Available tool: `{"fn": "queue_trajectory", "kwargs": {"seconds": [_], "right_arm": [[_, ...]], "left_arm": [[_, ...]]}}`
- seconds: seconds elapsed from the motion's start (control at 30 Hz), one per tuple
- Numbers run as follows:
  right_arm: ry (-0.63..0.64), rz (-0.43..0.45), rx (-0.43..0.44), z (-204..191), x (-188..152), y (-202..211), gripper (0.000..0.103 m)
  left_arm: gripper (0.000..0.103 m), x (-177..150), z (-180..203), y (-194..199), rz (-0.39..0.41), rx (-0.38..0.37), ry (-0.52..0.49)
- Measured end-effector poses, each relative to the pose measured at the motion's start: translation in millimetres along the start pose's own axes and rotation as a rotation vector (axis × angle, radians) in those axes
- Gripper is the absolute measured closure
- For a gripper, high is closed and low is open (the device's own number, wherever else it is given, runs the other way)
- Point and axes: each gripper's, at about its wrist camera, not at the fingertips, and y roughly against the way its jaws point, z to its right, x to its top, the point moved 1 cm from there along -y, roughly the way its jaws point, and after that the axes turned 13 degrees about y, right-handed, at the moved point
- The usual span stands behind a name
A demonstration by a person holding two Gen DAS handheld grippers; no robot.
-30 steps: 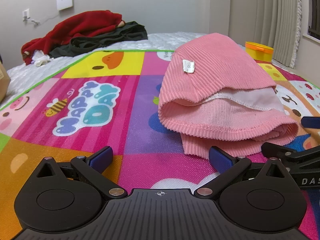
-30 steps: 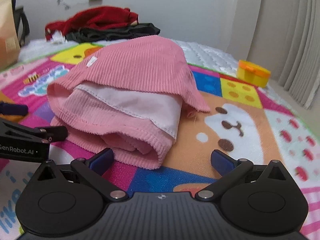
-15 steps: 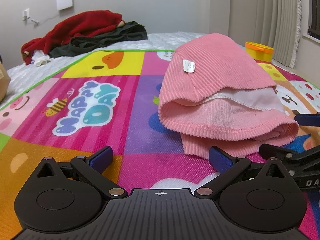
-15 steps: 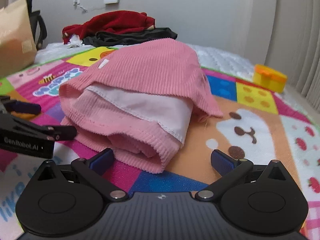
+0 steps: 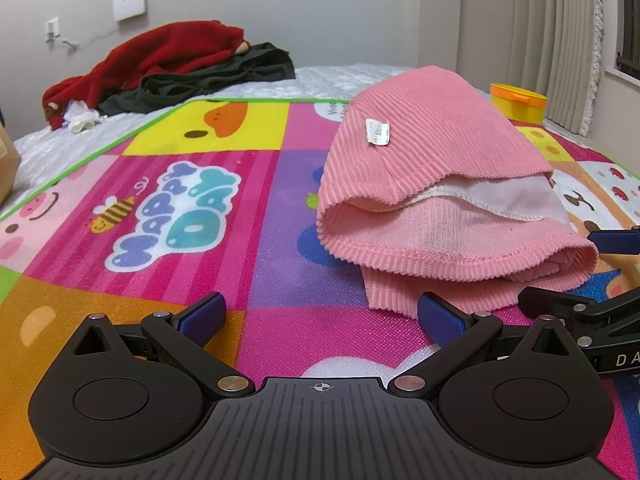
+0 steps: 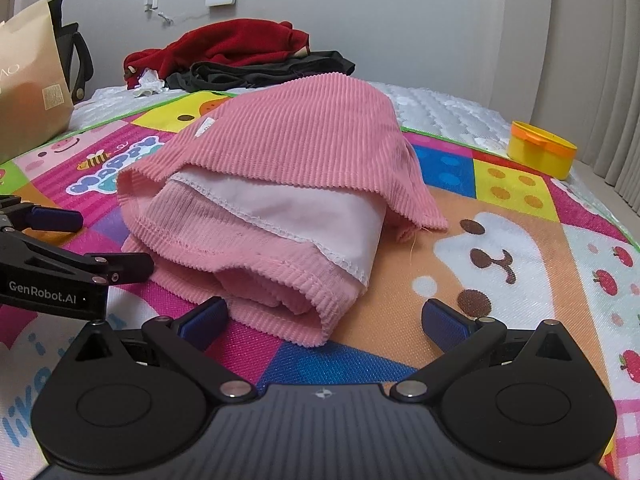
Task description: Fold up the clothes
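A pink ribbed garment [image 5: 432, 184] lies folded in loose layers on the colourful play mat [image 5: 192, 200], with a white lining and a small white label showing. My left gripper [image 5: 320, 316] is open just short of its near left corner, nothing between the fingers. In the right wrist view the same pink garment [image 6: 280, 184] fills the middle, and my right gripper [image 6: 324, 318] stands open with the garment's near hem just ahead of its left finger. Each gripper shows at the edge of the other's view: the right gripper [image 5: 600, 276], the left gripper [image 6: 60, 248].
A heap of red and dark clothes [image 5: 168, 68] lies at the back on the white quilt. A yellow tub with an orange lid [image 5: 518, 103] stands at the mat's far right. A brown paper bag [image 6: 28, 88] stands on the left. Curtains hang to the right.
The right wrist view has swung left and edged closer to the garment's hem. The left gripper has barely moved. Both stayed open.
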Motion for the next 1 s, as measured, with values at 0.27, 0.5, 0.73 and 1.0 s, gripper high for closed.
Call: {"fn": "queue_trajectory", "kwargs": {"seconds": [0.27, 0.5, 0.73, 1.0], "right_arm": [[0.008, 0.010, 0.004, -0.9, -0.7, 1.8, 0.000], [0.007, 0.001, 0.012, 0.2, -0.2, 0.1, 0.000], [0.006, -0.003, 0.011, -0.6, 0.4, -0.1, 0.000], [0.005, -0.004, 0.012, -1.2, 0.5, 0.5, 0.000]], "left_arm": [[0.000, 0.1, -0.1, -0.6, 0.000, 0.000, 0.000], [0.000, 1.3, -1.7, -1.7, -0.003, -0.009, 0.007], [0.000, 0.6, -0.7, -1.8, 0.001, -0.005, 0.002], [0.000, 1.4, -0.5, -2.5, -0.006, -0.007, -0.005]]}}
